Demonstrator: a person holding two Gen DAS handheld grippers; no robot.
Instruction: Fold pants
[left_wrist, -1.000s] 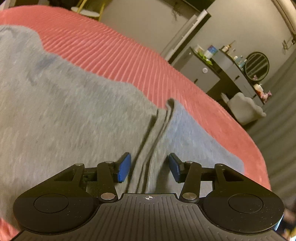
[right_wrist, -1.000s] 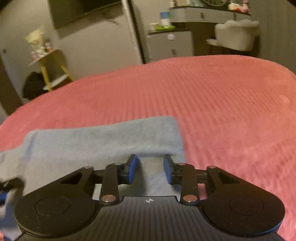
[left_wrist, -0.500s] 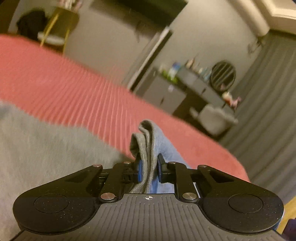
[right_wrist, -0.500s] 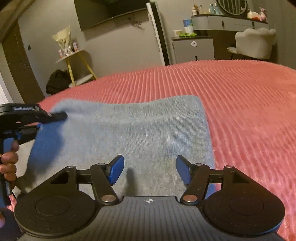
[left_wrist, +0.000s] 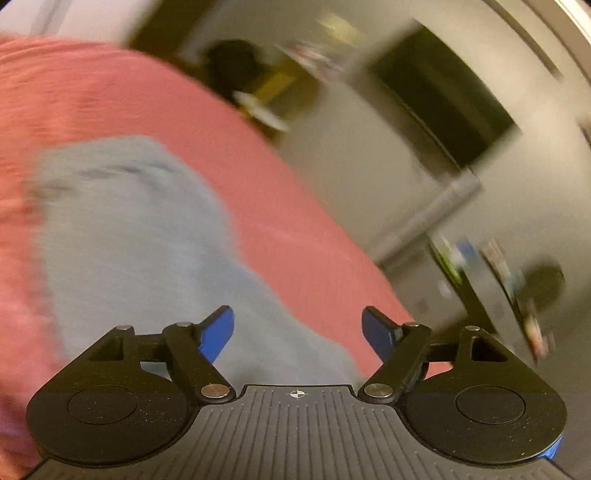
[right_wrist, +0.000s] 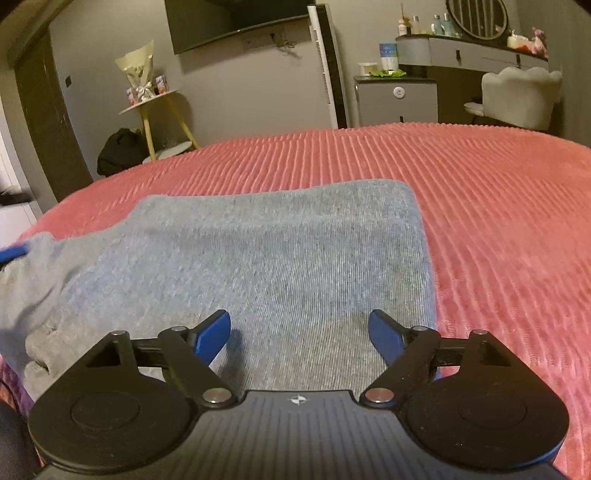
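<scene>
The grey-blue pants (right_wrist: 280, 258) lie folded on the red ribbed bedspread (right_wrist: 498, 221), with a neat right edge and a rumpled bunch at the near left. My right gripper (right_wrist: 297, 332) is open and empty, just above the near part of the pants. In the blurred left wrist view the pants (left_wrist: 129, 240) lie ahead and to the left. My left gripper (left_wrist: 297, 328) is open and empty over the pants' near edge. A blue fingertip of the left gripper (right_wrist: 14, 252) shows at the far left of the right wrist view.
Beyond the bed stand a yellow-legged side table (right_wrist: 159, 107) with a bouquet, a dark bag (right_wrist: 122, 149) on the floor, a grey cabinet (right_wrist: 395, 98), a dresser with a round mirror (right_wrist: 476, 18) and a white chair (right_wrist: 517, 96). A wall TV (right_wrist: 236, 18) hangs above.
My left gripper was shut on a fold of the pants; it has let go, opened wide and swung left. My right gripper stayed open and drew back slightly. The pants now lie flat.
</scene>
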